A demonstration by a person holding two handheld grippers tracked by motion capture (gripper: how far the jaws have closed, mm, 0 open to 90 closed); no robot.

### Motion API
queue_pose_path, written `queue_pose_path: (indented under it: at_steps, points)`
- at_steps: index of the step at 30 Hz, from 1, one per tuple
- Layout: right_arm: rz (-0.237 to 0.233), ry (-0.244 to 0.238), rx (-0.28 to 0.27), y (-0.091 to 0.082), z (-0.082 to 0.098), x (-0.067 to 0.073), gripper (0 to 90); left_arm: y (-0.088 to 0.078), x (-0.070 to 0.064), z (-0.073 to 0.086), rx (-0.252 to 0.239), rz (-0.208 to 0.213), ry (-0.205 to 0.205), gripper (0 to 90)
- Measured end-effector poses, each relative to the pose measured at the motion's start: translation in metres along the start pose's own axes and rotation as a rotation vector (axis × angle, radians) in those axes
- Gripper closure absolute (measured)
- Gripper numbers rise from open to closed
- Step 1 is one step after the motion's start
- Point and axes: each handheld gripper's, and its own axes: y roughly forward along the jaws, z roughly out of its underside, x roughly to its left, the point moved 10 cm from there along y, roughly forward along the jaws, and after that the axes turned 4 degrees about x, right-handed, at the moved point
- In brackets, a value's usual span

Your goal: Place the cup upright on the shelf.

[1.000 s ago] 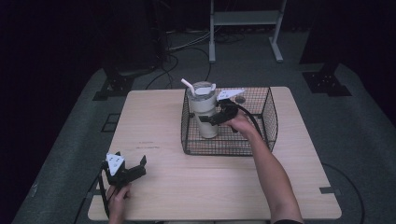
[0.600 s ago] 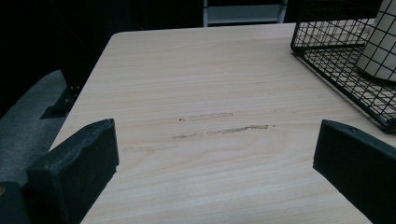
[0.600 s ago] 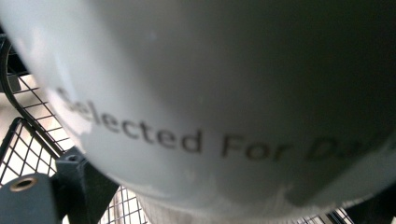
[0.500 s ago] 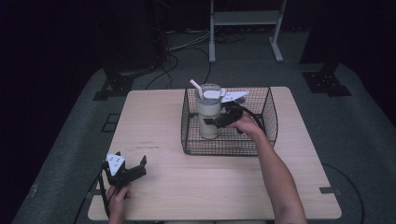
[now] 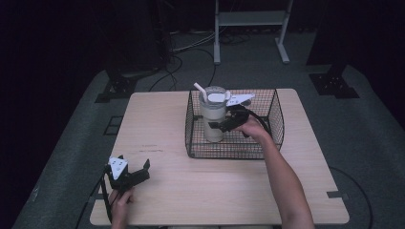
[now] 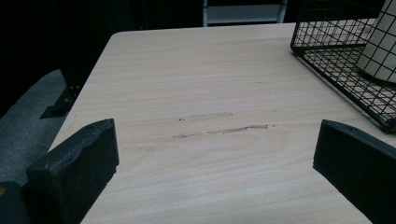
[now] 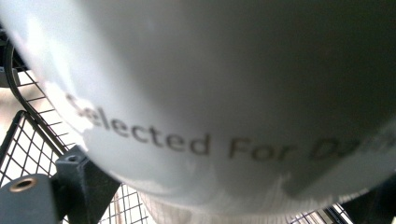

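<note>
The tall cream-white tumbler with a lid and a white straw (image 5: 212, 114) stands upright inside the black wire basket (image 5: 273, 125), at the basket's left end, toward the far middle of the pale wooden table (image 5: 200, 181). The right gripper (image 5: 220, 125) reaches into the basket from the right, and its jaws sit against the tumbler's side, about halfway up. In the right gripper view the tumbler's rounded wall (image 7: 224, 93) presses close between the two black jaws, with grey lettering across it; one jaw touches the wall at lower left, so the jaws pinch the tumbler. The left gripper (image 5: 138, 171) rests near the table's near-left corner, well apart from the basket. Its jaws are spread wide, with bare wood between them, holding nothing, as the left gripper view (image 6: 215, 149) shows.
</note>
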Motion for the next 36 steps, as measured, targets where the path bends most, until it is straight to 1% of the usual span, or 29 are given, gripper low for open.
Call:
queue_pose_path:
  at_steps: [6, 9, 15, 21, 28, 36]
  points:
    - [0.0, -0.01, 0.004, -0.002, 0.001, 0.001, 7.7, 0.0, -0.001, 0.0, -0.003, 0.0, 0.001, 0.0]
    - [0.002, -0.025, 0.01, -0.004, 0.002, 0.0, 7.7, 0.0, 0.0, 0.0, -0.004, -0.001, 0.001, 0.0]
    - [-0.001, -0.028, 0.015, -0.007, 0.003, 0.001, 7.6, 0.0, 0.0, 0.0, -0.003, -0.001, 0.002, 0.0]
    - [0.002, -0.043, 0.022, -0.011, 0.003, 0.001, 7.6, 0.0, 0.0, 0.0, -0.001, -0.003, 0.002, 0.0]
    - [0.012, -0.045, 0.023, -0.013, 0.002, 0.002, 7.7, 0.001, 0.0, 0.0, 0.003, -0.006, 0.003, 0.0]
    - [0.015, -0.025, 0.015, -0.016, 0.004, 0.003, 8.0, 0.001, 0.001, 0.0, 0.004, -0.008, 0.0, 0.0]
